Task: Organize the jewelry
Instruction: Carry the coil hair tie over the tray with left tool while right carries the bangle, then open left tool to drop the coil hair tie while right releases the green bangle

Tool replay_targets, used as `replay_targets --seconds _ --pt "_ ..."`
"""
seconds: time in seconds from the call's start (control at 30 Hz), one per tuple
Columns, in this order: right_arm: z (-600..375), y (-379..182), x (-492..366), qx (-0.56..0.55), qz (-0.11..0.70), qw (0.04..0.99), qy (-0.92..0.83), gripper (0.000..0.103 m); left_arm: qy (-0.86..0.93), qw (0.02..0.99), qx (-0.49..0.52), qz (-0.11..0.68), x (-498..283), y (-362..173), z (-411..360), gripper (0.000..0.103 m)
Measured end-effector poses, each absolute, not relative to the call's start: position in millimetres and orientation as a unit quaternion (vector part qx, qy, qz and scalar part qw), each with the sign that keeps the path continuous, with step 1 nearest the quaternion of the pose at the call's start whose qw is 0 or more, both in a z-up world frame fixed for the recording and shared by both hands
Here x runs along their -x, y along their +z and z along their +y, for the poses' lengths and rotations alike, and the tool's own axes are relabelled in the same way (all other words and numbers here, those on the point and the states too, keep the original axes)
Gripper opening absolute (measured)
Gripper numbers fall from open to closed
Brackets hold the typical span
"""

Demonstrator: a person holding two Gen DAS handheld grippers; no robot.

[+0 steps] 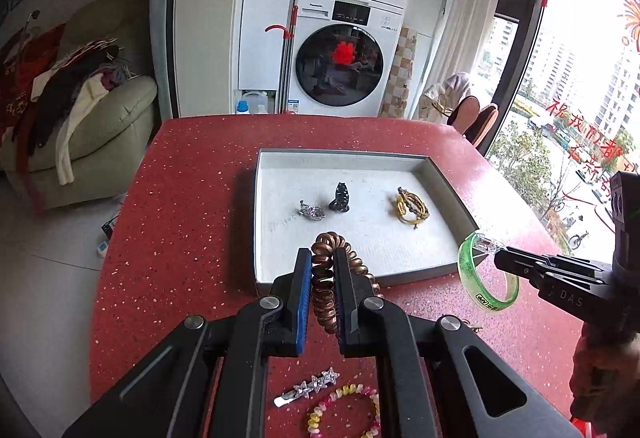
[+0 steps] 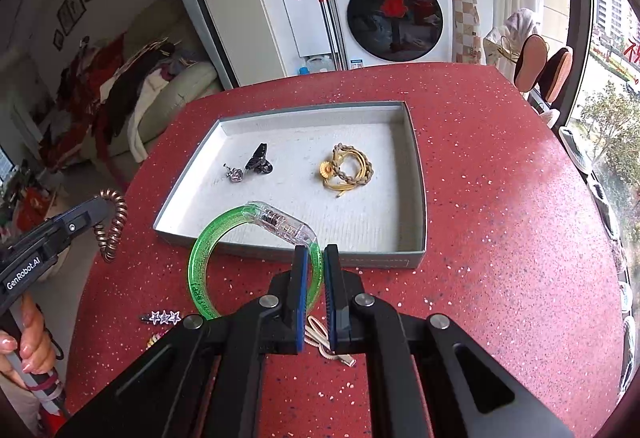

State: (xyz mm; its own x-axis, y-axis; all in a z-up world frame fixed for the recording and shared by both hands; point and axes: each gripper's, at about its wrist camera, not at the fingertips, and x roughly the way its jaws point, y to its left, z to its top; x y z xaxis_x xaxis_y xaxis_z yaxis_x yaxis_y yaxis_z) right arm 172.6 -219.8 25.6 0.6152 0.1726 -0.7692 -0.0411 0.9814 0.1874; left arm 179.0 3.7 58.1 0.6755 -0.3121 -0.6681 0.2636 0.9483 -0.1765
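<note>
A shallow grey tray point(image 1: 452, 194) point(image 2: 416, 174) with a white lining sits on the red table. In it lie a silver brooch point(image 1: 311, 212) point(image 2: 234, 173), a black hair claw point(image 1: 341, 198) point(image 2: 258, 160) and a yellow braided cord bracelet point(image 1: 411, 208) point(image 2: 347, 168). My left gripper point(image 1: 322, 256) is shut on a brown spiral hair tie point(image 1: 326, 278) point(image 2: 112, 226), held at the tray's near edge. My right gripper point(image 2: 316, 254) is shut on a green translucent bangle point(image 2: 208, 258) point(image 1: 468, 270) with a clear clasp, held over the tray's near edge.
On the table near me lie a silver star hair clip point(image 1: 314, 386) point(image 2: 162, 317), a pink and yellow bead bracelet point(image 1: 344, 414) and a beige clip point(image 2: 324, 342). A washer stack point(image 1: 348, 58) stands behind the table, a sofa point(image 1: 92, 126) with clothes at the left, windows at the right.
</note>
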Motion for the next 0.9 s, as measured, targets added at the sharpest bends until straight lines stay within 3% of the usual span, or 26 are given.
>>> replay_targets --seconds 0.3,0.9 --pt "-222.7 10.5 -224.3 -0.085 0.455 0.884 0.059 0.009 -0.164 0.908 0.005 0.386 -232.7 55.1 -26.7 0.029" --pt "-231.3 -45.7 -278.8 -0.075 0.510 0.857 0.023 0.009 -0.164 0.864 -0.034 0.476 -300.3 -13.8 -66.5 0.029"
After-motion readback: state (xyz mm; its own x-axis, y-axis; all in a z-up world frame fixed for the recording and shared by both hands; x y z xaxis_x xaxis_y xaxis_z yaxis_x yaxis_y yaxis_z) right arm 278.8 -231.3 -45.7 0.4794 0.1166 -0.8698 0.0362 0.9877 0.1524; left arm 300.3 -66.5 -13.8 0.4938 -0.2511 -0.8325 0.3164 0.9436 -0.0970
